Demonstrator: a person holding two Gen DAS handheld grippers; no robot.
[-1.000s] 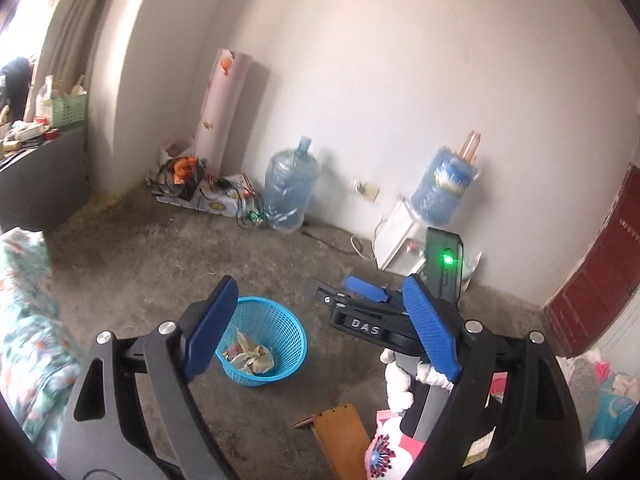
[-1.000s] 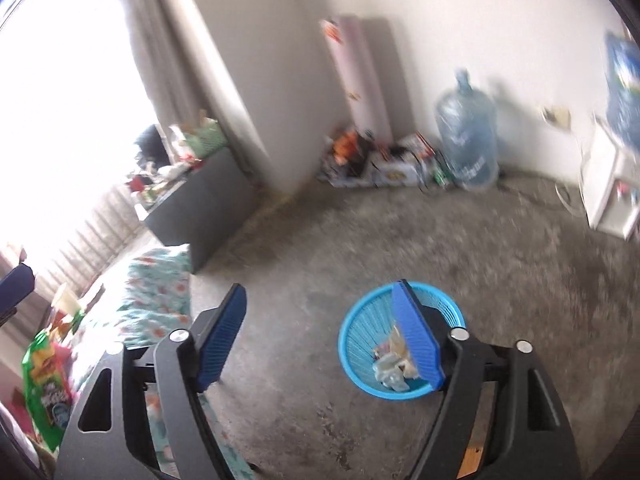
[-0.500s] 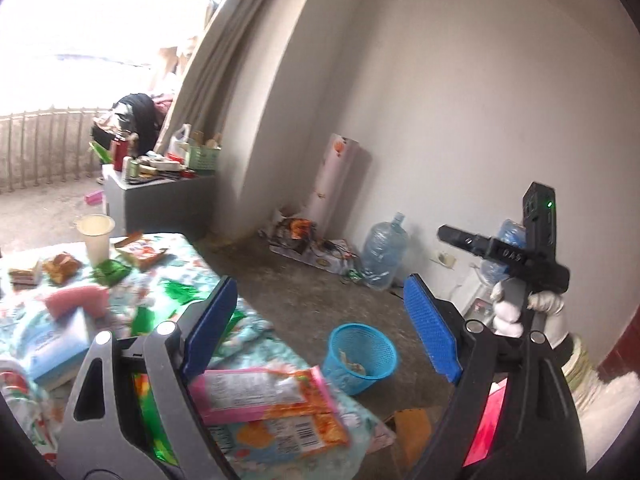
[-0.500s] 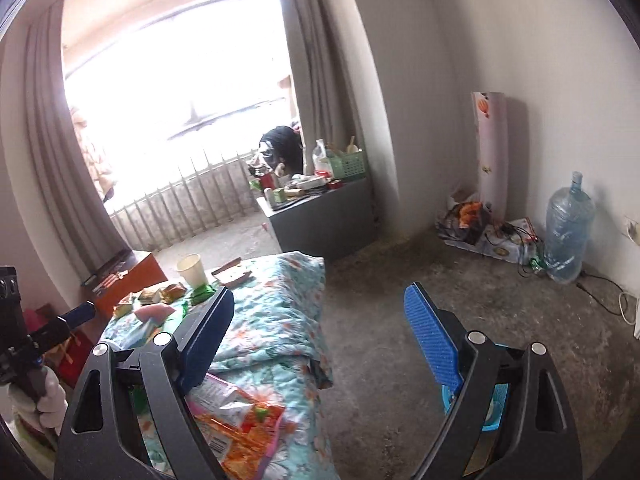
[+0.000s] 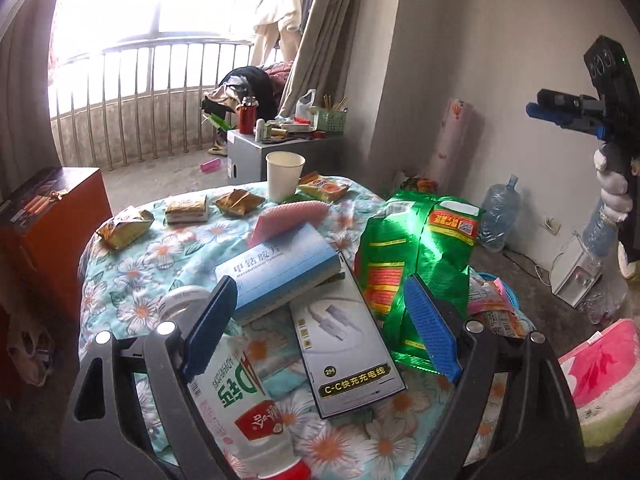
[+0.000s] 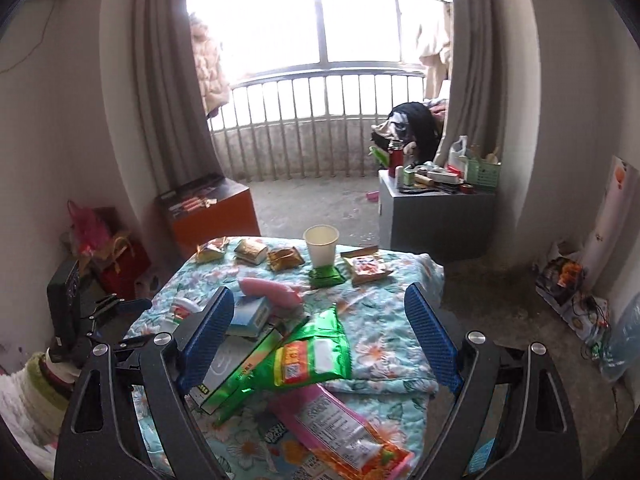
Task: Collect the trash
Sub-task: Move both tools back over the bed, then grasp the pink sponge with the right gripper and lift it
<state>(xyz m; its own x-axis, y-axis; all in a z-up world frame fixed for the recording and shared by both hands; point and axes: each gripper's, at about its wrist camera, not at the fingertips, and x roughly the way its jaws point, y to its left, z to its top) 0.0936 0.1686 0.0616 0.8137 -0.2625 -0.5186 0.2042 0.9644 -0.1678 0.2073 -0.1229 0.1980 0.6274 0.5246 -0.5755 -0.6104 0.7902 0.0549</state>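
A table under a floral cloth (image 5: 132,280) is strewn with trash. A green snack bag (image 5: 416,248) (image 6: 312,356), a pink and orange wrapper (image 6: 340,432) (image 5: 492,304), a paper cup (image 5: 284,176) (image 6: 320,244) and several small snack wrappers (image 5: 124,226) lie on it. My left gripper (image 5: 320,300) hangs open and empty over a white cable box (image 5: 344,344) and a blue box (image 5: 276,268). My right gripper (image 6: 320,312) is open and empty above the green bag. The blue basket (image 5: 508,292) peeks out behind the table.
A milk pouch (image 5: 228,392) lies near my left finger. An orange cabinet (image 6: 208,212) and a grey cabinet (image 6: 436,216) stand beyond the table. A water bottle (image 5: 496,216) stands by the wall. A gloved hand (image 5: 612,196) holds the right gripper high at the right.
Both views swung away from the floor and the blue basket and up onto the cluttered table. The basket slid from the middle to the edge. Both grippers stayed open and empty.
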